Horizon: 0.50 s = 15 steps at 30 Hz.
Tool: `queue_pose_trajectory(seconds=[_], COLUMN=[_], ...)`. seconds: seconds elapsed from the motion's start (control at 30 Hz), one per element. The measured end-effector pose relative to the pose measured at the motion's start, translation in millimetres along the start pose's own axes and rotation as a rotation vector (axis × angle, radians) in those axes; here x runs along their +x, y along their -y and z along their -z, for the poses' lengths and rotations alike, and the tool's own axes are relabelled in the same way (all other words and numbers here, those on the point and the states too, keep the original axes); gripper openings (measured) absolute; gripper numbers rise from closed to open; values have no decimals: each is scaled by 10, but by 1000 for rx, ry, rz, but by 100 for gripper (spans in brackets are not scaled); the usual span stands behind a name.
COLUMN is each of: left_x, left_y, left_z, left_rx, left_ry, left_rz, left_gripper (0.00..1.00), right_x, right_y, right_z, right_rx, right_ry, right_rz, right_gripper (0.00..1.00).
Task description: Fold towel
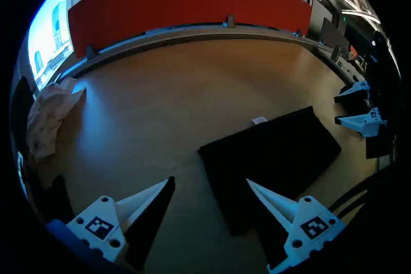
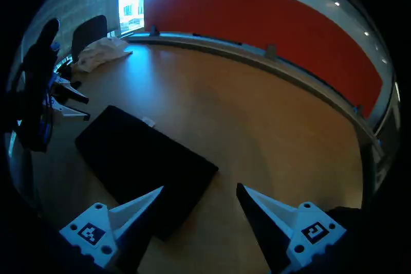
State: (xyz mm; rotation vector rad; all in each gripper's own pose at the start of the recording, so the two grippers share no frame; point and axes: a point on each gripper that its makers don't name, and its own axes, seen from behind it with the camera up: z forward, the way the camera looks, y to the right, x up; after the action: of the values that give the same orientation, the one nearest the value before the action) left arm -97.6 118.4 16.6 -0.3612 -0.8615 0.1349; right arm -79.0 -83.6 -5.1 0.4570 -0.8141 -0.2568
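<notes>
- Two grippers hung over the wooden counter [image 1: 154, 99]. The left gripper [image 1: 210, 192] had its fingers apart and held nothing, and the right gripper [image 2: 200, 189] was likewise spread and empty.
- The black towel [image 1: 272, 156] lay flat on the counter between them as a tidy rectangle, with a small white tag [image 1: 259, 120] at one edge.
- Judging by that shape, the folding looked well along. Another fold would call for each gripper to pinch a corner of one short edge and carry it across.
- A crumpled pale cloth [image 1: 49, 117] sat at the far corner, loose on the counter and not in any bin.
</notes>
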Motion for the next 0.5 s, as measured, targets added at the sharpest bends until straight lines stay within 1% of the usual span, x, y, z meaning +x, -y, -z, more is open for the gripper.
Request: queue_pose_trajectory(seconds=[0.2,0.5], left_x=[-42,-153], left_y=[-16,-33], left_z=[97,270], left_rx=[-1,13], left_ry=[-8,-20], left_rz=[25,32], left_gripper=[91,91], right_x=[-54,-136], right_y=[49,120], right_z=[96,233], right_rx=[3,2], right_ry=[-2,-8], right_rz=[-4,-21], right_gripper=[100,100])
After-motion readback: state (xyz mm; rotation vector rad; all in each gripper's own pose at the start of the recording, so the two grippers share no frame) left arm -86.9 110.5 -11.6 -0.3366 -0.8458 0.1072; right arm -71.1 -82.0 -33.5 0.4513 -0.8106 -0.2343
